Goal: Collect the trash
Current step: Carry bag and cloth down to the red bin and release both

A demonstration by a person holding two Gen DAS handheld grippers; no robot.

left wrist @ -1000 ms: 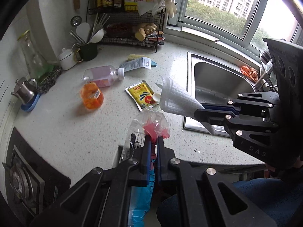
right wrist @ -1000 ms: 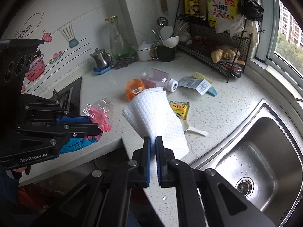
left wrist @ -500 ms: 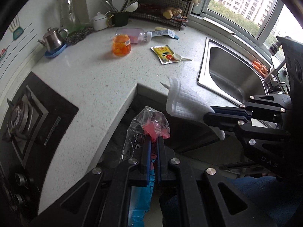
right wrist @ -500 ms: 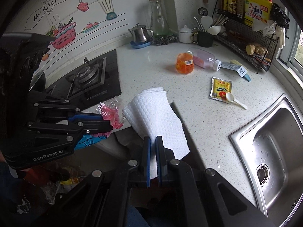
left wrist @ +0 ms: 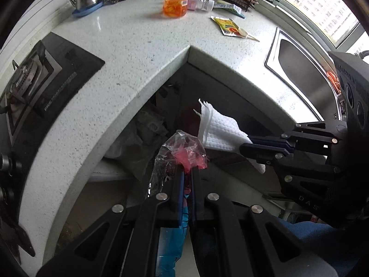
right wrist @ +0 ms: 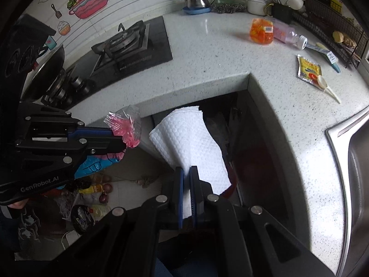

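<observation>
Left gripper point(left wrist: 187, 173) pinched tight on crinkly plastic wrapper point(left wrist: 184, 152). Right gripper point(right wrist: 186, 173) pinched tight on white paper towel point(right wrist: 189, 143). Both point down, side by side, over dark gap below counter point(left wrist: 129, 53) corner. Bin not clearly seen; probably down there. More trash far back on counter.

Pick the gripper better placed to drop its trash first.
Right, marginally. Its paper towel hangs over the dark gap below the counter's inner corner; the left gripper's plastic wrapper sits off to the side.
</observation>
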